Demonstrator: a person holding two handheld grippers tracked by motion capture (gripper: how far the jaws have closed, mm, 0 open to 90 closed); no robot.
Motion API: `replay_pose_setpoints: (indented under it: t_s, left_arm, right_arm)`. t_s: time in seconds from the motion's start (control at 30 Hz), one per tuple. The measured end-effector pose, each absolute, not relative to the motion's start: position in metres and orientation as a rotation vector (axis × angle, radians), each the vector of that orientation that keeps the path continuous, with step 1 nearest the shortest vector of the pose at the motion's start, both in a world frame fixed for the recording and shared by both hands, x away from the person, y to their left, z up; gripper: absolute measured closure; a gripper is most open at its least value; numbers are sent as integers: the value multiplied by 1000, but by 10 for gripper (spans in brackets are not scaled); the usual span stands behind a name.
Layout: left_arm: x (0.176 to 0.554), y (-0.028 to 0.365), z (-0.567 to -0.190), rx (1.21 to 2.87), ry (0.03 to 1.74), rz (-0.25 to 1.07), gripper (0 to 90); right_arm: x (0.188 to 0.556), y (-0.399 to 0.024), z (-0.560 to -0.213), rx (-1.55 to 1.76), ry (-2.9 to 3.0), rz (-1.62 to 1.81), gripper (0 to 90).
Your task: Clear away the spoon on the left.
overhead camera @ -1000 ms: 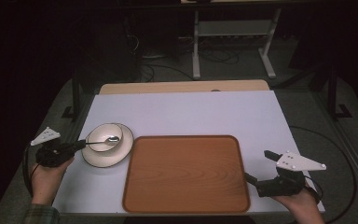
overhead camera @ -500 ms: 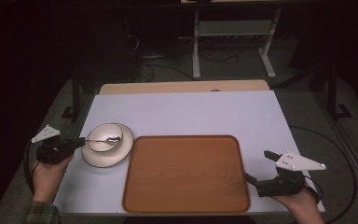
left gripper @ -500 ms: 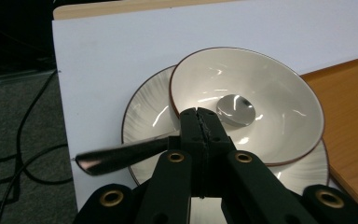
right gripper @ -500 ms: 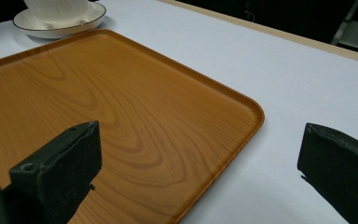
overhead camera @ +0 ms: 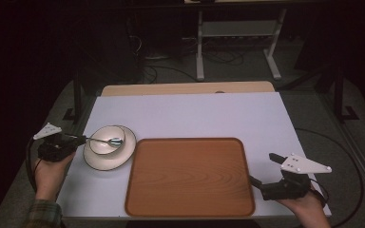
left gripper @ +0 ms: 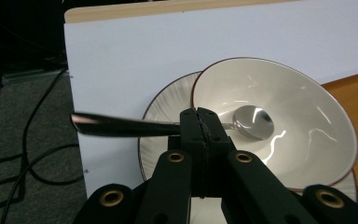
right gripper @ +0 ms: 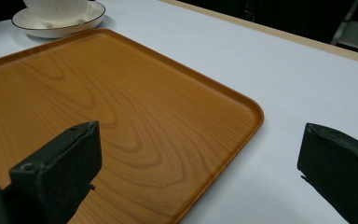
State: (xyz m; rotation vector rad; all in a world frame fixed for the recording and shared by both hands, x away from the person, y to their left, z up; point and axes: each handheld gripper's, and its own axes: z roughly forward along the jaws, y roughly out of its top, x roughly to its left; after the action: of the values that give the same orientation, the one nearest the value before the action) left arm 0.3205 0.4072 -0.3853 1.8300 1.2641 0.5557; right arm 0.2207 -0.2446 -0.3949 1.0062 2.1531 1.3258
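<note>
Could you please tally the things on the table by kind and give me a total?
Bowl: 1
Plate: 1
Spoon: 1
Wooden tray: 1
Total: 4

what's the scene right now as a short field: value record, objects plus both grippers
surface: white table top
tray: bare rectangular wooden tray, centre front
dishes: white ceramic bowl on white ribbed saucer, left of tray
spoon: shiny metal spoon, scoop in bowl
left gripper: jaws shut on spoon handle
right gripper: jaws open over the tray's right edge, holding nothing
</note>
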Motion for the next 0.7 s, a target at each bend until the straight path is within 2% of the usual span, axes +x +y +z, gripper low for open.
replay_pose_setpoints:
  t_s: [0.7]
  left_arm:
    - [340,410,-389,1814,1275,562,900]
  right_arm:
    - [221,-245,-395,1011,2154,1317,0]
